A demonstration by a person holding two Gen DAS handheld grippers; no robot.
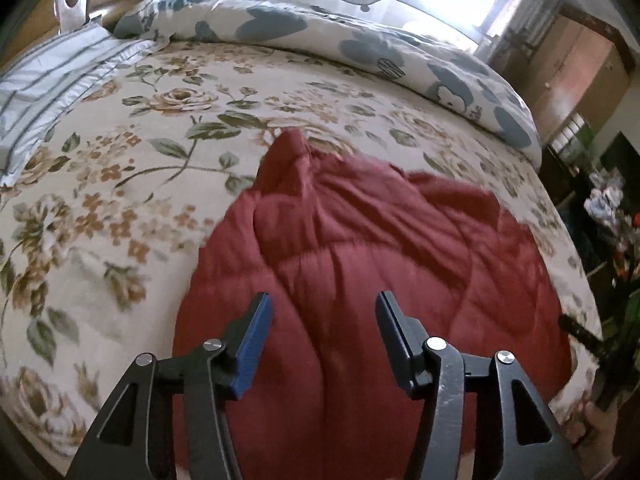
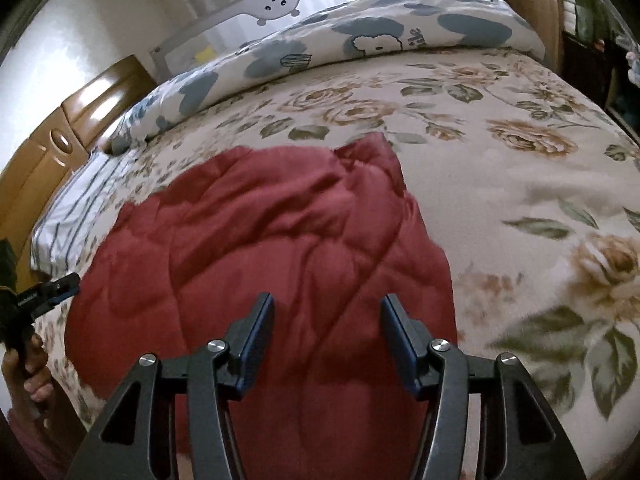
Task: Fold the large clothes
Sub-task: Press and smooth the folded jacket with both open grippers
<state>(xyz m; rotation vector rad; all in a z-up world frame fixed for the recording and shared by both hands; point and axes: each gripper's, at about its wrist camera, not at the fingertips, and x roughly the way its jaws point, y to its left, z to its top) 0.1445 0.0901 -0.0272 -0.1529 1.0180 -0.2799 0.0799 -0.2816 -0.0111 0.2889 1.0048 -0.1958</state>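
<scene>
A dark red quilted garment [image 1: 360,248] lies crumpled in a loose heap on the floral bedspread [image 1: 120,152], near the bed's front edge. It also shows in the right wrist view [image 2: 256,240]. My left gripper [image 1: 324,300] is open and empty, held above the garment's near part. My right gripper [image 2: 327,302] is open and empty, also above the near part of the garment. The left gripper's tip [image 2: 60,286] shows at the left edge of the right wrist view, beside the garment.
A rolled blue-and-white duvet [image 1: 360,48] lies along the far side of the bed. A striped pillow [image 1: 52,80] is at the left, by a wooden headboard [image 2: 52,136]. A bed rail [image 2: 280,0] stands behind. Dark clutter [image 1: 612,220] sits right of the bed.
</scene>
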